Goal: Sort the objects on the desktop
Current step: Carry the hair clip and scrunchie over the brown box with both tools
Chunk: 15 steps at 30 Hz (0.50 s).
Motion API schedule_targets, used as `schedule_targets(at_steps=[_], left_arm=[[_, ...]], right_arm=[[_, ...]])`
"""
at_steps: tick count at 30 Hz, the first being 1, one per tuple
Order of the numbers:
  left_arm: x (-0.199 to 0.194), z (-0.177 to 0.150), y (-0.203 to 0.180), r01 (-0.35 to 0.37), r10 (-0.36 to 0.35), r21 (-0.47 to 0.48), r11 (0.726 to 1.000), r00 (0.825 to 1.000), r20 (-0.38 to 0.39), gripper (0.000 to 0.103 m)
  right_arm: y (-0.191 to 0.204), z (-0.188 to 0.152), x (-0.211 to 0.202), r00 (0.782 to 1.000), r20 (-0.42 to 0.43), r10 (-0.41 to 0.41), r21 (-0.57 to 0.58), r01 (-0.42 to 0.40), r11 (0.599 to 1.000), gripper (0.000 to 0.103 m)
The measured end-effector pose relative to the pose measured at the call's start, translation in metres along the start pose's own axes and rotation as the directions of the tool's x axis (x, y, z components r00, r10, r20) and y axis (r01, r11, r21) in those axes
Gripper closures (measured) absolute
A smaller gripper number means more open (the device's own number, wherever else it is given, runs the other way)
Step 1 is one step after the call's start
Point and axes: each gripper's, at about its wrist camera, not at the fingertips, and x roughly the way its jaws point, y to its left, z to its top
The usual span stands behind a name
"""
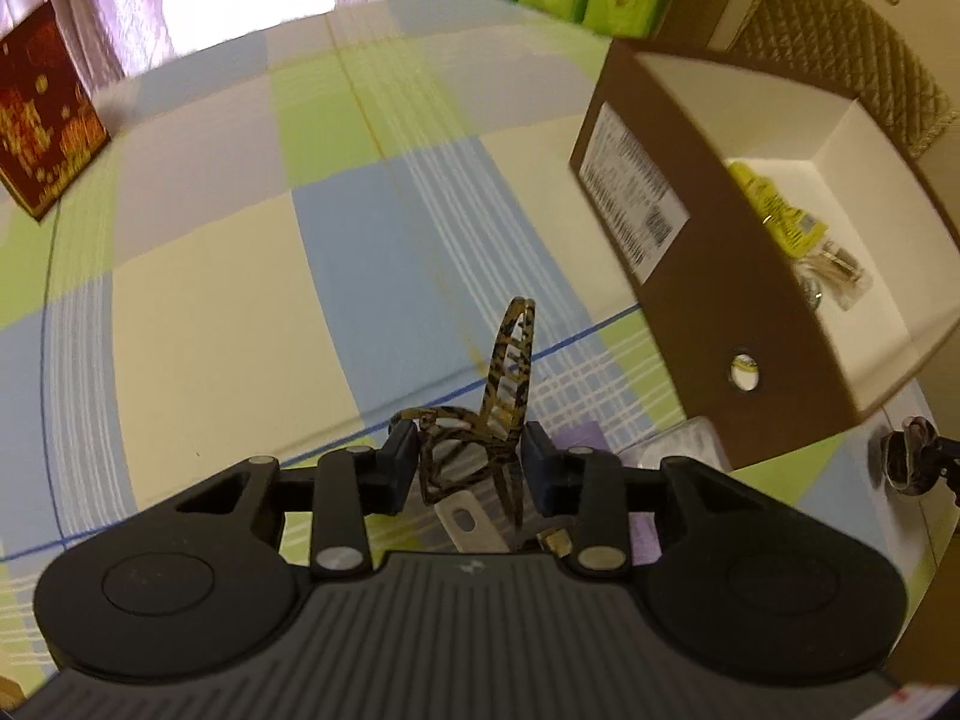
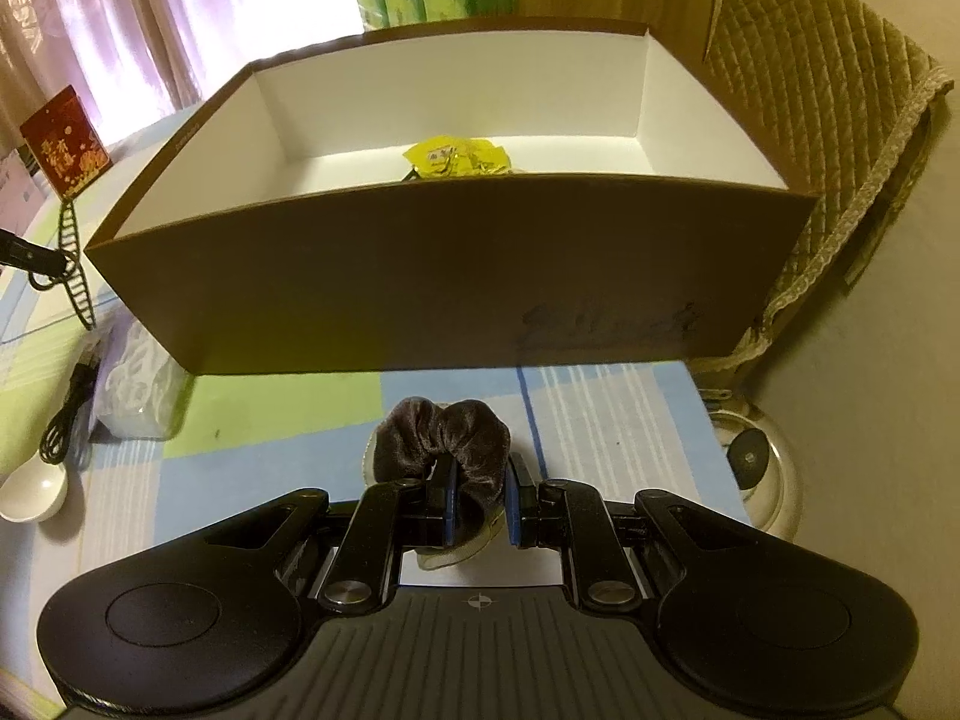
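Nearest, in the left wrist view: left gripper narrowed onto a tortoiseshell-patterned plastic claw hair clip, pinched low at its hinge end, toothed half sticking up and away, clear of the checked pastel tablecloth. Thin, springy hold; could twist or spring out between the pads on any quick swing, since only a small part sits in the grip.

In the right wrist view: right gripper nearly closed on a dark brown velvet scrunchie, soft loop bulging forward of the fingertips, just above the cloth. Soft fabric, so likely to slip free if held by a fold only.

To the near left: white ceramic spoon, black coiled cable, clear plastic pack of white tissue. Easy to snag or drag with a low pass.

Farther: large brown cardboard box with white inside, yellow crinkled packets on its floor. Tall near wall, so risk of knocking the rim or dropping short if carried too low. Both arms heading for one opening could also collide
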Motion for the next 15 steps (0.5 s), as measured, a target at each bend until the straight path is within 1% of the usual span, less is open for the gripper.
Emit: schedule_targets(at_steps=[7,15], left_arm=[[-0.034,-0.001,-0.015,-0.008,0.004,0.043,0.999,0.996,0.087,0.071],[-0.071,0.002,-0.037,0.011,-0.027,0.095,0.995,0.985,0.170,0.071]], right_arm=[[-0.003,0.003,-0.011,1.000,0.024,0.000,-0.007,0.001,1.000,0.090],[-0.010,0.015,-0.037,0.996,0.087,0.016,-0.020,-0.014,1.000,0.090]])
